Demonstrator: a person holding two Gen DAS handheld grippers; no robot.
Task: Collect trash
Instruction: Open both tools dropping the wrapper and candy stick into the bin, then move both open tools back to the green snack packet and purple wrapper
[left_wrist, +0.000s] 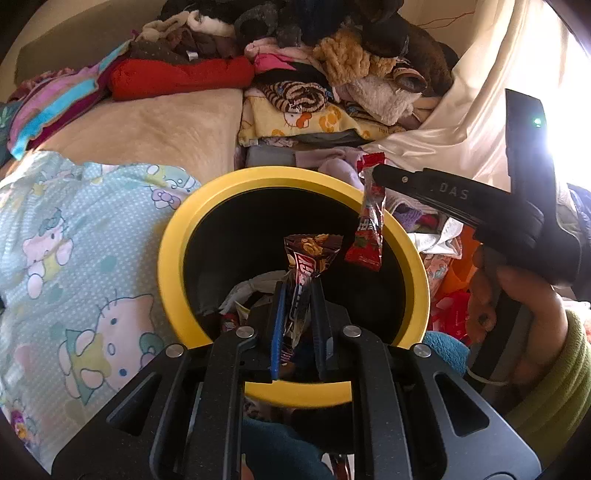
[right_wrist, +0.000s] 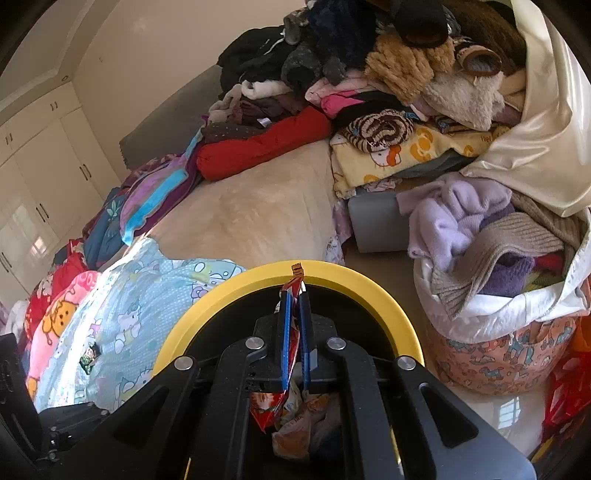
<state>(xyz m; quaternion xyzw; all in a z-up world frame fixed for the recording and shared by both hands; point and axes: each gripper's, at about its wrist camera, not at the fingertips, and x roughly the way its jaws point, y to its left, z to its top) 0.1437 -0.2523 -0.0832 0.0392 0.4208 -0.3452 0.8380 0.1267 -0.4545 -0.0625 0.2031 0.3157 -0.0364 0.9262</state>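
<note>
The left gripper (left_wrist: 297, 295) is pinching a brown snack wrapper (left_wrist: 308, 258) between its blue-padded fingers (left_wrist: 277, 325), which are pressing nearly together on the foil; the wrapper is standing up over the mouth of the yellow-rimmed bin (left_wrist: 177, 236); the right gripper (left_wrist: 373, 175) is holding a red wrapper (left_wrist: 369, 225) by its top edge, so that it is hanging down freely just inside the far rim; in the right wrist view the same red wrapper (right_wrist: 291, 332) is sitting tightly between two closed fingers (right_wrist: 284, 325) above the bin (right_wrist: 369, 291). Both wrappers are probably very light, thin and crinkly, a little slippery, and not fragile; a pinch on a flat sealed end is seeming the safest hold, and they should be dropping easily once released. I am counting two wrappers in the grippers, one in each; some crumpled trash (left_wrist: 255, 284) is already lying inside the bin; one small green wrapper (right_wrist: 88, 357) is lying on the light blue cartoon blanket (right_wrist: 147, 295); farther back, a pile of clothes (right_wrist: 369, 92) is covering the bed.
</note>
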